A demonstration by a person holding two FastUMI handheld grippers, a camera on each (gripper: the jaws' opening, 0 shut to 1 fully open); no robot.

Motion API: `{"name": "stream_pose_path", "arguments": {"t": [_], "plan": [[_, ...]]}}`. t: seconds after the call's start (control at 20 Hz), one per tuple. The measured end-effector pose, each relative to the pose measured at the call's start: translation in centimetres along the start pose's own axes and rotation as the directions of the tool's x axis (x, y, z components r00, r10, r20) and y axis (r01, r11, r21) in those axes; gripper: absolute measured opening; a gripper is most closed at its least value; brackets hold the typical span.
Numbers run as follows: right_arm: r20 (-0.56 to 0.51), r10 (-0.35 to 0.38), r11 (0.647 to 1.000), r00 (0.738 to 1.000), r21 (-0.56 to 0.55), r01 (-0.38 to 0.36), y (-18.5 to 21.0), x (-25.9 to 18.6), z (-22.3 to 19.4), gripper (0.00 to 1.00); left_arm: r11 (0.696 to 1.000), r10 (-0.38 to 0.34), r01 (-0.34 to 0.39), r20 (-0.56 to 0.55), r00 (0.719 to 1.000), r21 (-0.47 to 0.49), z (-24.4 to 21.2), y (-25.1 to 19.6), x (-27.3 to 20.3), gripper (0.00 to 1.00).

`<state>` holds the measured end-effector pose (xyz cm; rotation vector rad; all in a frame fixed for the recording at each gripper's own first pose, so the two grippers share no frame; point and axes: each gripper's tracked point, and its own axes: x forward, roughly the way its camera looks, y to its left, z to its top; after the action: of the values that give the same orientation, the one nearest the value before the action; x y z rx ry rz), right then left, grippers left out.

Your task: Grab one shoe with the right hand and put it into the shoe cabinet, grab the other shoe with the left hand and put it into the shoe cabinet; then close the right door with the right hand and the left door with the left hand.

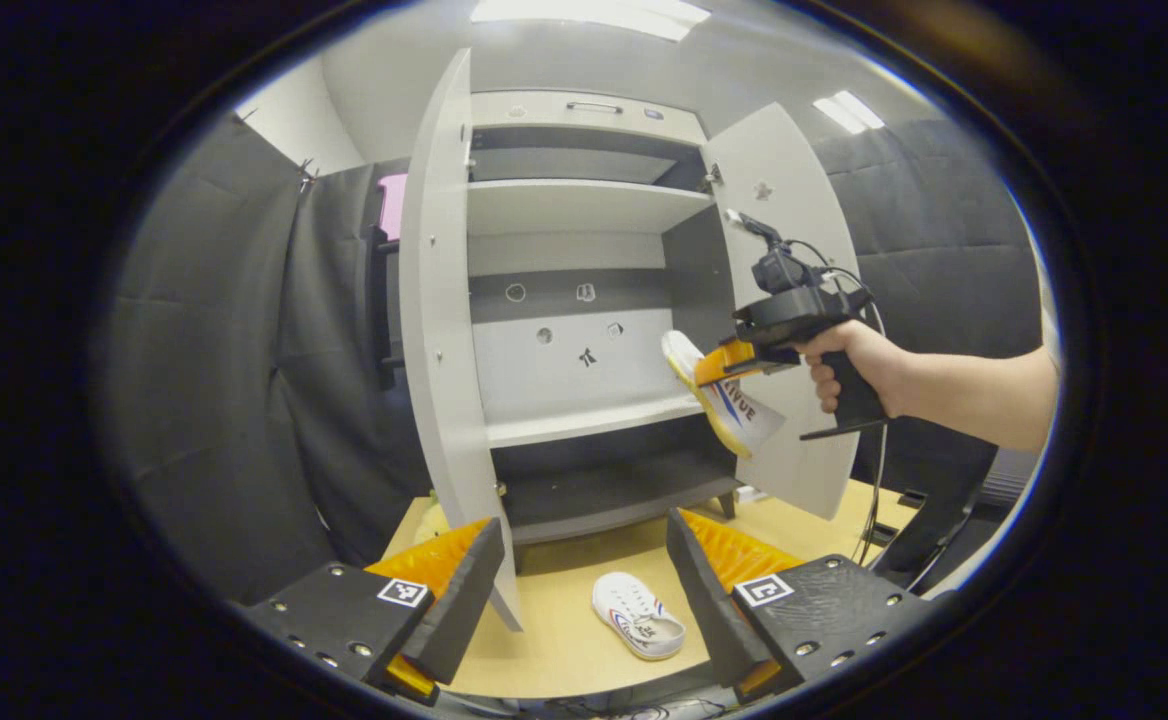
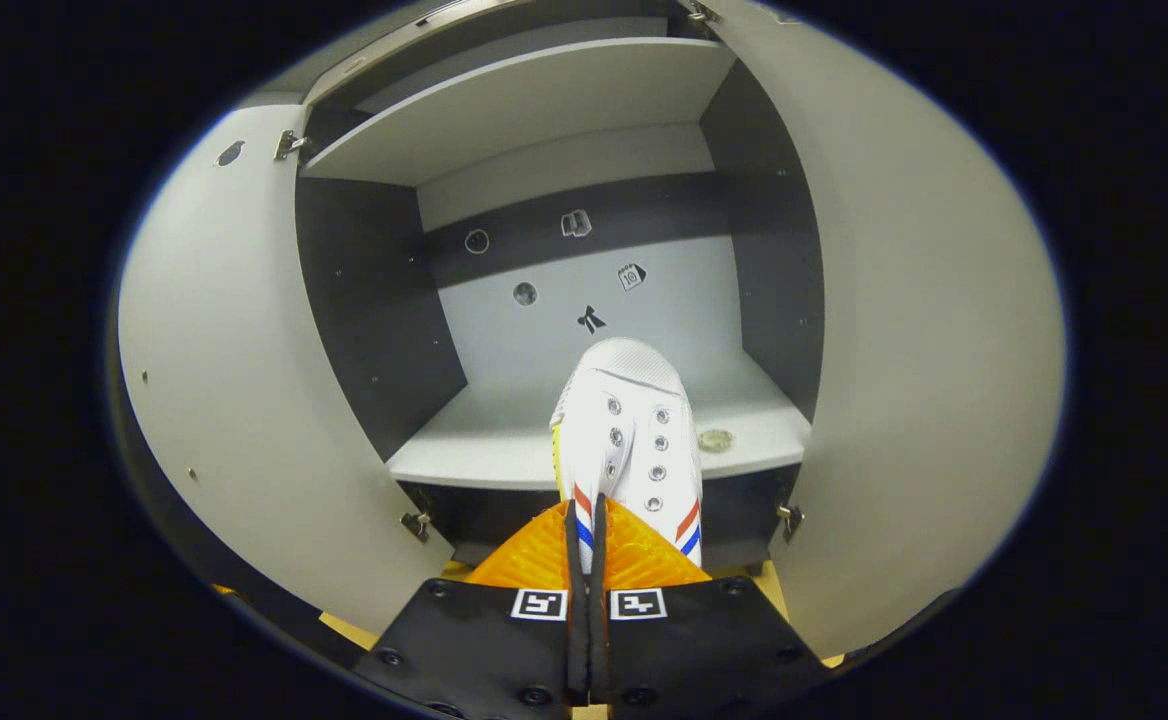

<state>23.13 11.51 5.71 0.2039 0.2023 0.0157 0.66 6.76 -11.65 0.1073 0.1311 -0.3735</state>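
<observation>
The right gripper [image 2: 584,560] is clenched on a white shoe [image 2: 629,430], toe pointing into the shoe cabinet [image 1: 584,200] above its middle shelf [image 2: 504,440]; both doors stand open. The left gripper [image 1: 584,590] hangs released above the tabletop [image 1: 554,620]; the second shoe [image 1: 637,615] lies there between its fingers.

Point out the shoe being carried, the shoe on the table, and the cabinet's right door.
carried shoe [image 2: 632,420]: right gripper view, on its laced upper near the toe.
shoe on the table [image 1: 637,615]: left gripper view, on its white upper.
right door [image 1: 779,170]: left gripper view, on the upper inner face of the open panel.
</observation>
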Motion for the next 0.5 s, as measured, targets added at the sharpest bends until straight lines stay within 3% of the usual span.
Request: {"name": "stream_pose_path", "arguments": {"t": [0.35, 0.5], "plan": [[0.101, -0.03, 0.999, 0.994, 0.019, 0.028, -0.8, 4.7, 6.9, 0.01, 0.991, -0.035, 0.04, 0.043, 0.998, -0.131, 1.9, -0.5, 1.3, 0.94], [0.135, -0.055, 0.997, 0.989, 0.061, 0.047, -1.8, 6.8, 9.1, 0.01, 0.989, -0.009, 0.019, 0.069, 0.998, -0.144, 2.8, 0.1, 1.9, 0.94]]}}
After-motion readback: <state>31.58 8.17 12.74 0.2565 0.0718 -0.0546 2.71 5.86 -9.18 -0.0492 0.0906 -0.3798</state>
